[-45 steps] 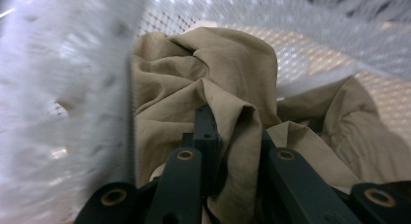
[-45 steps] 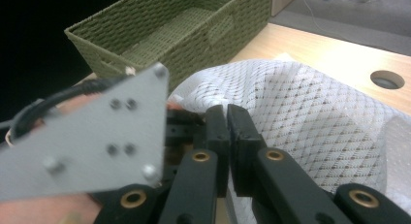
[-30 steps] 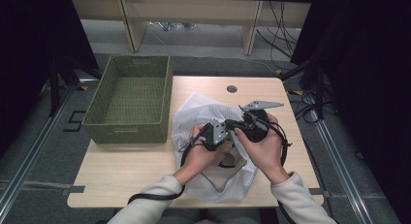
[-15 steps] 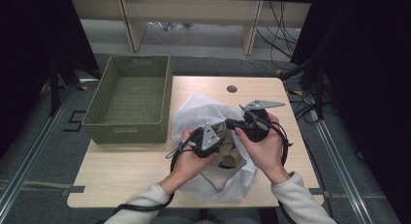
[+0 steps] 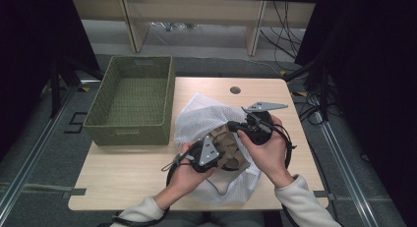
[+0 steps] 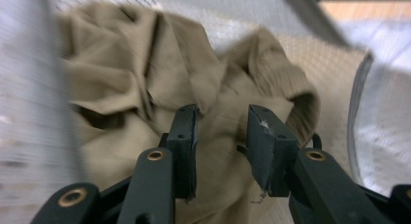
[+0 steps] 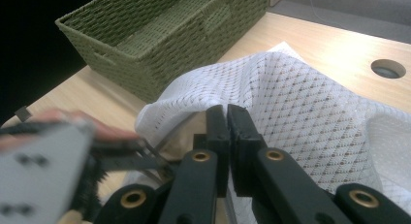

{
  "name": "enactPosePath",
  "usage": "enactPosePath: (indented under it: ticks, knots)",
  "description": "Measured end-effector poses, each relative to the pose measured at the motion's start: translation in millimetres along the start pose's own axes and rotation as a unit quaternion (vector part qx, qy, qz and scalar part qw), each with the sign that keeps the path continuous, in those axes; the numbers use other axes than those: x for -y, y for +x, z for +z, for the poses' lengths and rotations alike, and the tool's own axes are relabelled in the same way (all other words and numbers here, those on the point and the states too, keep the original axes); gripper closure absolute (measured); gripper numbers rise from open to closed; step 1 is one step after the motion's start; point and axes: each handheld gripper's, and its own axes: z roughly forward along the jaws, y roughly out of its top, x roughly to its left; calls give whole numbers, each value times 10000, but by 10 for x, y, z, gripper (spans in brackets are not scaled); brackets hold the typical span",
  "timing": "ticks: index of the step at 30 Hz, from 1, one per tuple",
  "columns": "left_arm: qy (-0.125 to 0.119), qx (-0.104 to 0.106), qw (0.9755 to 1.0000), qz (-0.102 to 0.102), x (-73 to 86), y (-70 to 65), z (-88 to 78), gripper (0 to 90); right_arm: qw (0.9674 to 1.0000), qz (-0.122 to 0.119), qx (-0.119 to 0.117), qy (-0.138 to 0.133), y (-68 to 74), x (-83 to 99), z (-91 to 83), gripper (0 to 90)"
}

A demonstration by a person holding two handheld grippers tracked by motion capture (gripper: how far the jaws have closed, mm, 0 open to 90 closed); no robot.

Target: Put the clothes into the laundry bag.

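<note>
A white mesh laundry bag (image 5: 201, 116) lies on the wooden table (image 5: 128, 173) with a tan garment (image 5: 231, 156) inside its mouth. My right gripper (image 5: 232, 125) is shut on the bag's upper rim (image 7: 300, 112) and holds it lifted; in the right gripper view its jaws (image 7: 227, 110) are pressed together on the mesh. My left gripper (image 5: 222, 149) reaches into the bag's mouth. Its jaws (image 6: 222, 110) have just been closing and stand apart, with a fold of the tan garment (image 6: 145, 64) between them but not pinched.
A green woven basket (image 5: 130, 101) stands at the table's left edge, close to the bag, and also appears in the right gripper view (image 7: 160, 35). A round cable hole (image 5: 235, 90) sits at the table's far side. Cables trail from both grippers.
My left gripper has slid toward the near left, away from the right gripper, staying at the bag's mouth. The right gripper has kept still on the rim.
</note>
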Motion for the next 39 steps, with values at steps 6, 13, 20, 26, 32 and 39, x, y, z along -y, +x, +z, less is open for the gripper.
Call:
enactPosePath:
  ticks: [6,13,20,26,32,39]
  knots:
    - [210,-153,9997,37,55,11,219,722,10000,-1,-27,4,-1,-1,-4,895]
    - [-34,-385,9991,-151,10,44,487,757,10000,49,-49,-65,6,-8,-14,895]
    - [-76,-184,9998,-13,-41,76,546,696,9999,103,-58,-19,32,-12,-60,895]
    - [-315,-130,9994,-23,6,52,76,653,9999,-52,-105,-32,37,-10,-59,895]
    - [-535,-618,9964,-213,124,211,-482,634,9998,-73,-159,-12,106,2,-62,895]
    - [56,-900,9935,-690,468,383,-624,457,9997,-160,-203,14,211,1,-107,895]
